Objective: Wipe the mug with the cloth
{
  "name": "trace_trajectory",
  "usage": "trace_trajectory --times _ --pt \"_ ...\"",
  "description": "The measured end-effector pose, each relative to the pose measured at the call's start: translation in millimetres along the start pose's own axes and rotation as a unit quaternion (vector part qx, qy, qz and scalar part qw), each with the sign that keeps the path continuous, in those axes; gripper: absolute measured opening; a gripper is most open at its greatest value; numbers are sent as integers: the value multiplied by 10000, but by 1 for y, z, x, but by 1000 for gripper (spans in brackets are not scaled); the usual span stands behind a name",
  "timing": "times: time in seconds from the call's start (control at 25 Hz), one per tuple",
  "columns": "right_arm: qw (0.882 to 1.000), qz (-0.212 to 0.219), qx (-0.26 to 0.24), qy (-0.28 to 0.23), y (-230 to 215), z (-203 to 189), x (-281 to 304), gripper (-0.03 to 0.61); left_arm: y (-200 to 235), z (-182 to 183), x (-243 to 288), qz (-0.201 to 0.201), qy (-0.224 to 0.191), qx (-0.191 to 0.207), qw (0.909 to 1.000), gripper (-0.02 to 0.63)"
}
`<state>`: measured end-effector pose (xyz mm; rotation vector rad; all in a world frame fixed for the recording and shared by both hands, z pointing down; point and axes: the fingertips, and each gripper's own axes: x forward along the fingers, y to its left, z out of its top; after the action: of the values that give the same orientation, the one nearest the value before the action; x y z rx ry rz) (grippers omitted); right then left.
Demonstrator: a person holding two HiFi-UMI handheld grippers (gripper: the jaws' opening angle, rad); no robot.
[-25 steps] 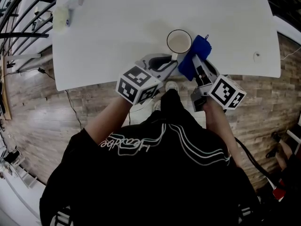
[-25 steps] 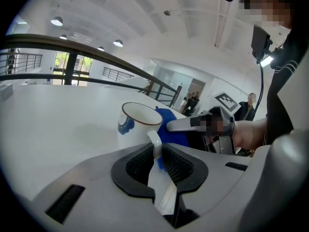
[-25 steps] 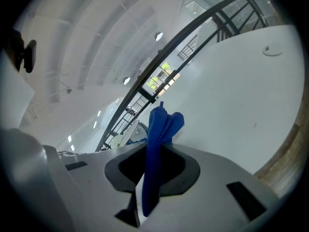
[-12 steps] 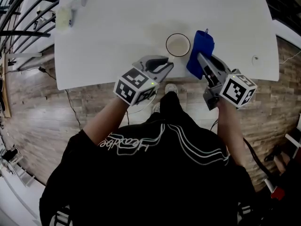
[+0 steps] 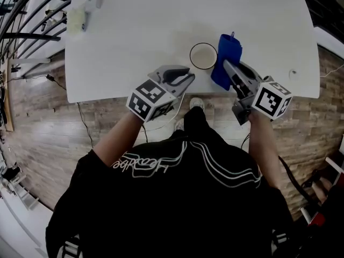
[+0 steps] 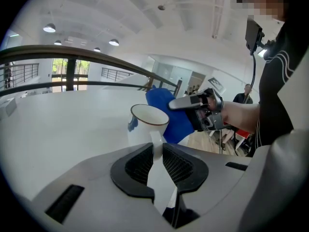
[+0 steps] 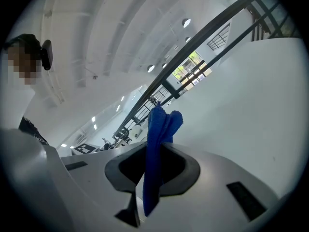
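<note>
A white mug [image 5: 203, 56] with a dark rim stands near the front edge of the white table [image 5: 161, 20]. In the left gripper view the mug [image 6: 147, 122] turns its handle [image 6: 155, 144] toward me. My left gripper [image 5: 188, 75] has that handle between its pads [image 6: 140, 163], which touch it while the jaws are opening slightly. My right gripper [image 5: 228, 69] is shut on a blue cloth [image 5: 226, 61]. The cloth hangs upright against the mug's right side. In the right gripper view the cloth [image 7: 157, 144] runs between the jaws and stands up above them.
A pale bottle and small items [image 5: 80, 12] lie at the table's far left corner. A small dark mark [image 5: 293, 72] sits near the right front edge. Metal railings [image 5: 21, 36] run along the left, with wooden floor [image 5: 43, 122] below the table edge.
The right gripper has carried the blue cloth from in front of the mug to its right side. The left gripper has shifted slightly left, still at the handle.
</note>
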<state>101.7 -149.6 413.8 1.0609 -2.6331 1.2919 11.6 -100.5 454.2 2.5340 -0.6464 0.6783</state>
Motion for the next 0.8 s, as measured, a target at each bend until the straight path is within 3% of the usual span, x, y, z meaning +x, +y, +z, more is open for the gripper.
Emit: trace_trajectory --times 0.44,0.8 --pt "9994 -53 102 314 -17 -17 8 48 -4 2 2 -114 -64 -5 9999 66" --pt "9962 -320 -349 731 -26 -35 15 48 3 -1 -4 69 -90 -2 9999 72"
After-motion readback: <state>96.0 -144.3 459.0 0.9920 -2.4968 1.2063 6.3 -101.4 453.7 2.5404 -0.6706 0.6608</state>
